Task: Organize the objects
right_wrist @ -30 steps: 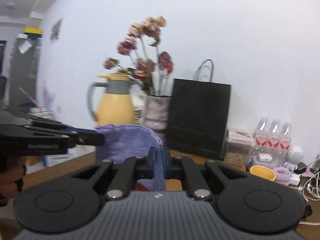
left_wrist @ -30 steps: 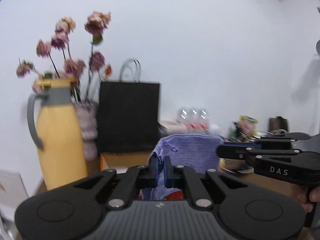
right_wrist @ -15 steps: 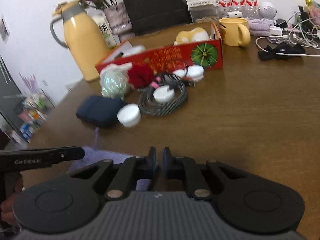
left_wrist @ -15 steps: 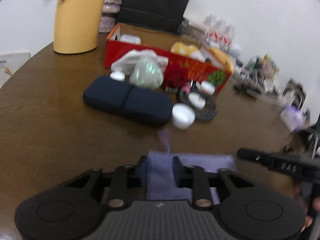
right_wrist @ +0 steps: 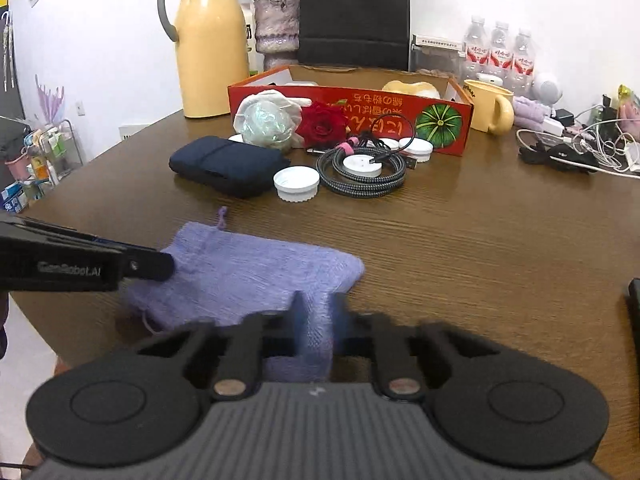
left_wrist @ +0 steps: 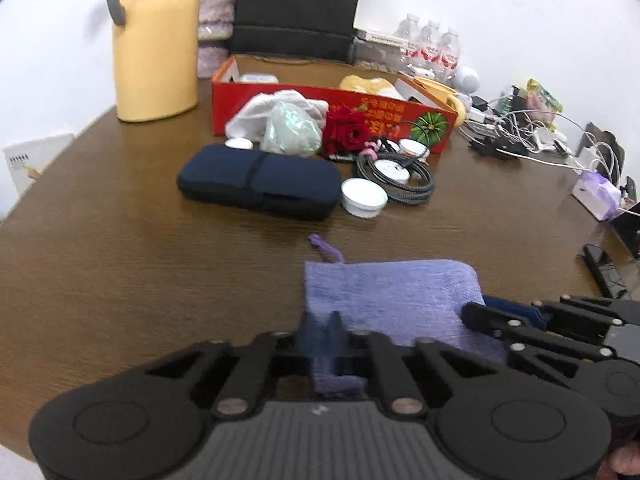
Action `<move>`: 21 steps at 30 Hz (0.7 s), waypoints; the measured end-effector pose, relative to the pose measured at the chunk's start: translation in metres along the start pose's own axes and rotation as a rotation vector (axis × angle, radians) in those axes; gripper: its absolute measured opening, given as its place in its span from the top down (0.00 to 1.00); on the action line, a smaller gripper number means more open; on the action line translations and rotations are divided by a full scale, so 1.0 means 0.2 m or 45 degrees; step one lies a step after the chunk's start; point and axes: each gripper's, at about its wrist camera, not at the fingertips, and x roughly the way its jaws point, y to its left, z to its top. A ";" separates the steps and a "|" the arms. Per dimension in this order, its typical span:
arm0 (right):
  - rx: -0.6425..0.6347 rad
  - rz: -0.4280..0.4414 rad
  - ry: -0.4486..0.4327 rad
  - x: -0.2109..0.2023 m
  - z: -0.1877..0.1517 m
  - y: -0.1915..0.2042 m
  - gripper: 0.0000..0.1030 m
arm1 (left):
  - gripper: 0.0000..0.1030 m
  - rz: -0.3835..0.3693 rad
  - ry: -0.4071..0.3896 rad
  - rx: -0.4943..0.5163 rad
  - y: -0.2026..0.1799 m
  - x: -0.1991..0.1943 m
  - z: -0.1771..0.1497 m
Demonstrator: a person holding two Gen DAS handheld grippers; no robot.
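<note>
A purple cloth pouch (left_wrist: 392,300) lies flat on the brown table (left_wrist: 120,260), also in the right wrist view (right_wrist: 256,268). My left gripper (left_wrist: 322,330) is shut on its near left edge. My right gripper (right_wrist: 316,312) is shut on its near right corner and shows from the side in the left wrist view (left_wrist: 476,314). Behind lie a navy case (left_wrist: 256,180), a white lid (left_wrist: 363,197), a coiled cable (left_wrist: 396,174), a red rose (left_wrist: 348,130) and an orange-red box (left_wrist: 332,112).
A yellow jug (left_wrist: 154,40), a vase (left_wrist: 214,20) and a black bag (left_wrist: 298,8) stand at the back. A yellow mug (right_wrist: 490,106), bottles (right_wrist: 500,56) and tangled cables (right_wrist: 580,148) are at the right. A black phone (left_wrist: 604,270) lies near the right edge.
Both grippers came down from shoulder height with the pouch and laid it flat on the table. They stay closed on its near edge.
</note>
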 end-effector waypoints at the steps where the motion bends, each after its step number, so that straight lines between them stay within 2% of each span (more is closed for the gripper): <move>1: -0.005 -0.003 -0.009 0.00 0.00 0.00 0.92 | 0.98 -0.021 -0.017 -0.022 0.01 -0.01 0.01; 4: -0.003 -0.005 -0.089 -0.04 0.06 -0.02 0.92 | 0.99 -0.128 -0.077 -0.068 0.03 -0.05 0.09; 6: -0.006 0.000 -0.174 -0.08 0.17 -0.06 0.92 | 0.99 -0.189 -0.152 -0.063 0.04 -0.08 0.21; 9: -0.025 0.037 -0.294 -0.08 0.44 -0.14 0.92 | 0.99 -0.259 -0.269 -0.064 0.06 -0.06 0.52; 12: -0.034 0.045 -0.348 0.04 0.78 -0.25 0.92 | 0.99 -0.263 -0.270 -0.072 0.11 0.08 0.90; 14: 0.012 0.091 -0.304 0.18 0.99 -0.34 0.92 | 0.99 -0.263 -0.176 -0.115 0.15 0.28 1.15; 16: 0.041 0.084 -0.214 0.37 1.17 -0.42 0.92 | 0.99 -0.207 -0.036 -0.133 0.18 0.50 1.33; 18: 0.079 0.073 -0.089 0.59 1.28 -0.47 0.92 | 0.99 -0.078 0.053 -0.130 0.22 0.68 1.40; 20: 0.170 0.167 0.051 0.78 1.32 -0.51 0.92 | 0.99 -0.030 0.143 -0.135 0.28 0.81 1.43; 21: 0.180 0.192 0.100 0.87 1.32 -0.50 0.92 | 0.99 -0.002 0.157 -0.126 0.31 0.84 1.43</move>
